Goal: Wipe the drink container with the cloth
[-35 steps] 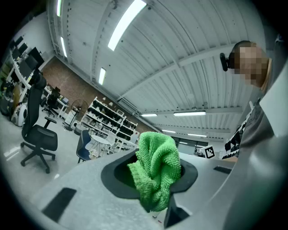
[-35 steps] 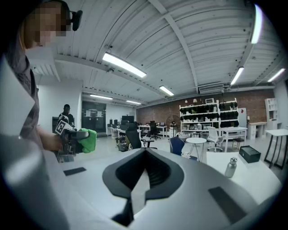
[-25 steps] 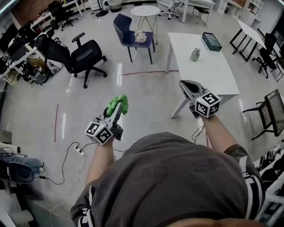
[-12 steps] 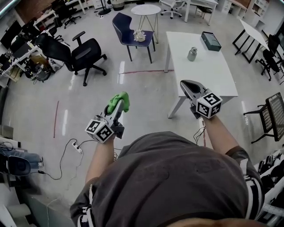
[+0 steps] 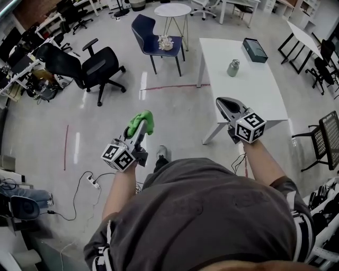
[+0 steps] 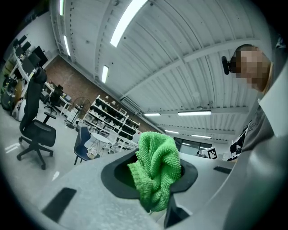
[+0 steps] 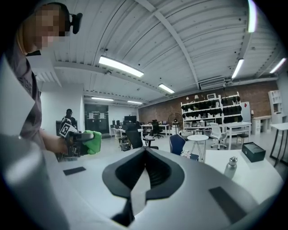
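Observation:
A small grey metal drink container (image 5: 233,68) stands on the white table (image 5: 249,90) ahead on the right; in the right gripper view the container (image 7: 231,167) shows at the right. My left gripper (image 5: 140,125) is shut on a bunched green cloth (image 5: 142,122), held out over the floor. In the left gripper view the cloth (image 6: 155,168) bulges out between the jaws. My right gripper (image 5: 226,104) is shut and holds nothing, just before the table's near corner. Both grippers are well short of the container.
A dark green box (image 5: 252,49) lies at the table's far end. A blue chair (image 5: 152,42), a small round table (image 5: 172,11) and a black office chair (image 5: 85,66) stand ahead on the left. A power strip with cables (image 5: 94,180) lies on the floor. A black mesh chair (image 5: 324,135) stands at right.
Both grippers have kept their grip and pose while the person stepped forward; a shoe now shows between the arms, and the table sits slightly nearer.

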Tool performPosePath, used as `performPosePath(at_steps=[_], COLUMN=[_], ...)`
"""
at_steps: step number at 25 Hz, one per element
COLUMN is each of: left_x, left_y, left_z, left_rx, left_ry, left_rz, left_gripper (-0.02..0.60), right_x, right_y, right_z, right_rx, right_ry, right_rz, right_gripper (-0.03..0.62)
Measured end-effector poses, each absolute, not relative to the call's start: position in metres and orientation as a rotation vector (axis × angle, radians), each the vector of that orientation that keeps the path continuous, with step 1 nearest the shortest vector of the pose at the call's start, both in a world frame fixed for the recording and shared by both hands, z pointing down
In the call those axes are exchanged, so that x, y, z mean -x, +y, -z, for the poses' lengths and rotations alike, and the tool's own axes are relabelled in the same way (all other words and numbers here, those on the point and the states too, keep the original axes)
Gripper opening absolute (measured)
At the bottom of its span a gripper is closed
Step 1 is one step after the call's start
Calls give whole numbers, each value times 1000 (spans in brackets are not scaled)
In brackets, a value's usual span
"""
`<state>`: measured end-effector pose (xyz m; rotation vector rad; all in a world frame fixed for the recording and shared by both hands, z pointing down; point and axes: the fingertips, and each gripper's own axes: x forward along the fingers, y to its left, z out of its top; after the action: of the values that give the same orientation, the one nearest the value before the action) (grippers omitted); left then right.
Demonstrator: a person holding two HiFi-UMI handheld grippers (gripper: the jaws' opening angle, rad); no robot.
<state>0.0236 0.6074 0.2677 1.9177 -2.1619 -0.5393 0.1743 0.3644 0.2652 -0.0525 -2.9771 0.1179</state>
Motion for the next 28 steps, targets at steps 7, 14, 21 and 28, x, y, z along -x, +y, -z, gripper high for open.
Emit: performPosePath(at_steps=[7,14,21,28], left_x=[109,258,354,389], left_y=[557,495,442,395], left_z=[-290,-269,-274,-283], left_rx=[-1970,-2070,-2080,-2023], left_ry=[-2077,-1961,-1925,-1944], left_rz=[590,526,522,517], left_gripper=[103,103,103,103], right_x=[-55,83,171,218], right_y=[329,289,243,190], right_z=[-266,-245,-255,-265], right_rx=[-10,-110,-148,-98], right_ry=[-2998,-3021,-2991,-2977], right_rz=[-89,-124,-146,-164], right_gripper=[-8,-8,-8,-8])
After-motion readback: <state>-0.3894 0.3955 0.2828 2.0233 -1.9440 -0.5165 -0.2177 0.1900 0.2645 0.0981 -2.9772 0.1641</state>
